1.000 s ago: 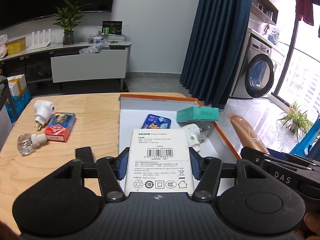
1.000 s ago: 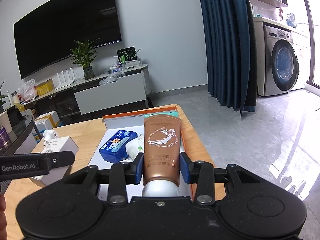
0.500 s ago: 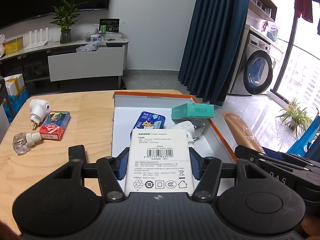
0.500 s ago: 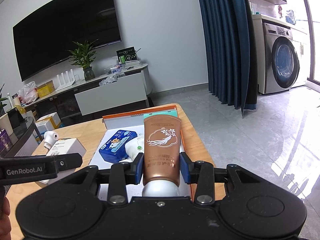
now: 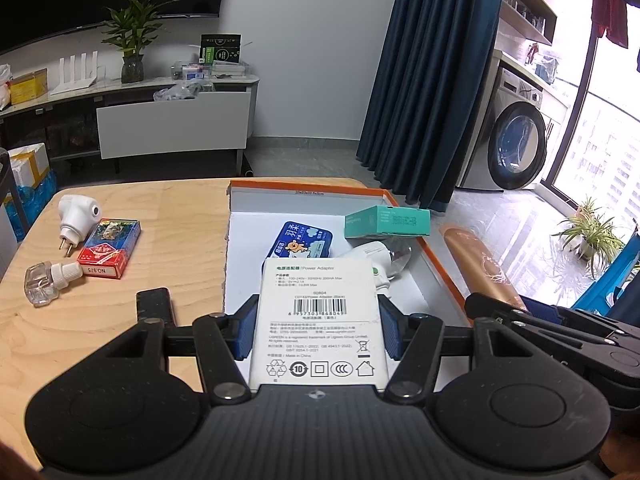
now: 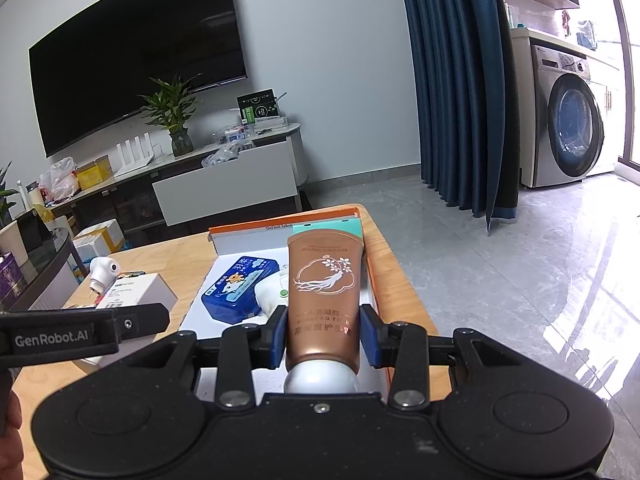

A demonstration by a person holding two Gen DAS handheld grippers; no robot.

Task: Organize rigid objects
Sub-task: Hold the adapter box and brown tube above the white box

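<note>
My left gripper is shut on a white power adapter box, held over the near end of the orange-rimmed white tray. My right gripper is shut on a bronze hand cream tube, held above the tray's right side; that tube also shows in the left wrist view. In the tray lie a blue tin, a teal box and a white plug-like item. On the wooden table to the left rest a white plug, a red and blue card pack and a clear small bottle.
The table's right edge drops to a grey tiled floor. Beyond the table stand a TV cabinet with a potted plant, a dark blue curtain and a washing machine.
In the left wrist view the tray and table items have shifted slightly, settling a little lower and left. Both grips are unchanged, and the right wrist view is almost the same.
</note>
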